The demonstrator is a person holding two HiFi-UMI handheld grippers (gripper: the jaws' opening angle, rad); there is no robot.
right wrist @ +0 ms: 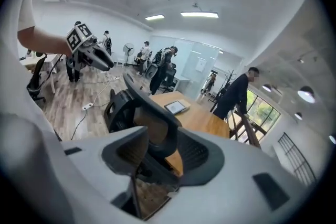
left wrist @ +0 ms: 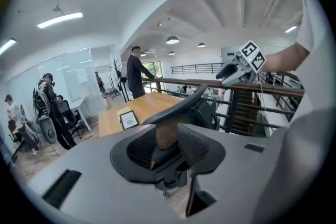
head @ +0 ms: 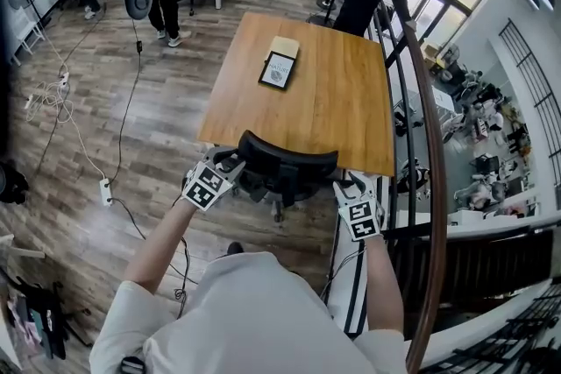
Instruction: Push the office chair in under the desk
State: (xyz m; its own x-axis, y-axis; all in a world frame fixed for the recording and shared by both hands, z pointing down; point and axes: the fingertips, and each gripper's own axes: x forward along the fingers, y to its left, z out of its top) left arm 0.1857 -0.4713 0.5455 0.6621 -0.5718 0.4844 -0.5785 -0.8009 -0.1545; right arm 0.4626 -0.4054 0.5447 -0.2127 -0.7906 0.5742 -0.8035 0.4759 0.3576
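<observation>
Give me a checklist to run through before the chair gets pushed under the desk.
1. Left gripper at the left end of the chair back: ok.
2. Right gripper at its right end: ok.
3. Jaws clamped on the chair back: cannot tell; its rim lies between both pairs.
4. Chair lined up with the near edge of the desk: ok.
5. Room under the desk: cannot tell, hidden by its top.

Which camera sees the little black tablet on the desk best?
The head view: it looks down on the tablet, lying flat and unblocked on the desk. Both gripper views show it only small and slanted, past the chair back.
</observation>
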